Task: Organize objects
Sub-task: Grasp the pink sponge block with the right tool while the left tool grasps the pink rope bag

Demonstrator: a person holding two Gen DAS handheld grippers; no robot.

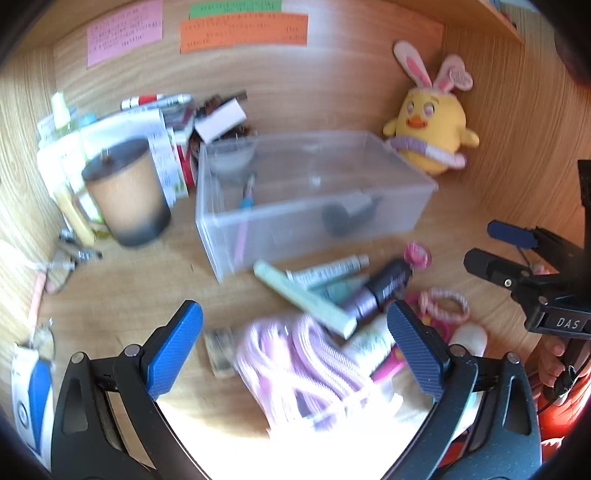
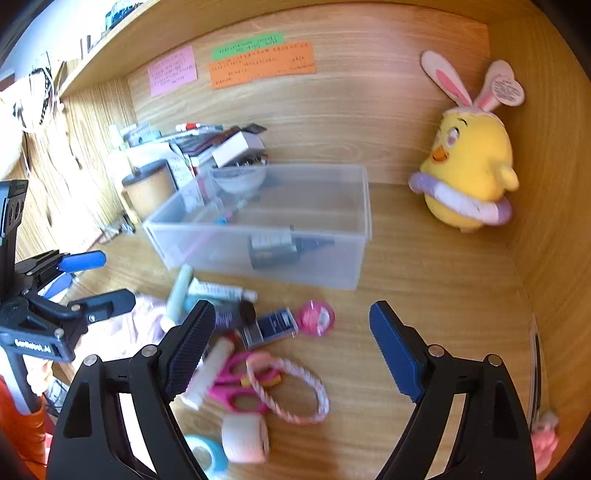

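Note:
A clear plastic bin (image 1: 406, 173) (image 2: 354, 206) stands on the wooden desk and holds a dark bottle (image 1: 347, 212) (image 2: 280, 243) and a pen. In front of it lies a pile: a pale green tube (image 1: 303, 299) (image 2: 179, 291), a white tube (image 1: 328, 271), a dark tube (image 1: 384, 286), a pink coiled cable (image 1: 295, 365), pink scissors (image 2: 240, 391), a pink rope ring (image 2: 291, 387) (image 1: 443, 304), a pink round tin (image 2: 317, 317), tape rolls (image 2: 245, 437). My left gripper (image 1: 295, 347) is open above the cable. My right gripper (image 2: 291, 350) is open above the scissors and rope ring.
A yellow chick plush (image 1: 432, 125) (image 2: 469, 177) sits in the back right corner. A brown candle jar (image 1: 125, 192) (image 2: 147, 188) and stacked boxes and papers (image 1: 177, 122) stand at the left. Coloured notes (image 1: 243, 29) hang on the back wall.

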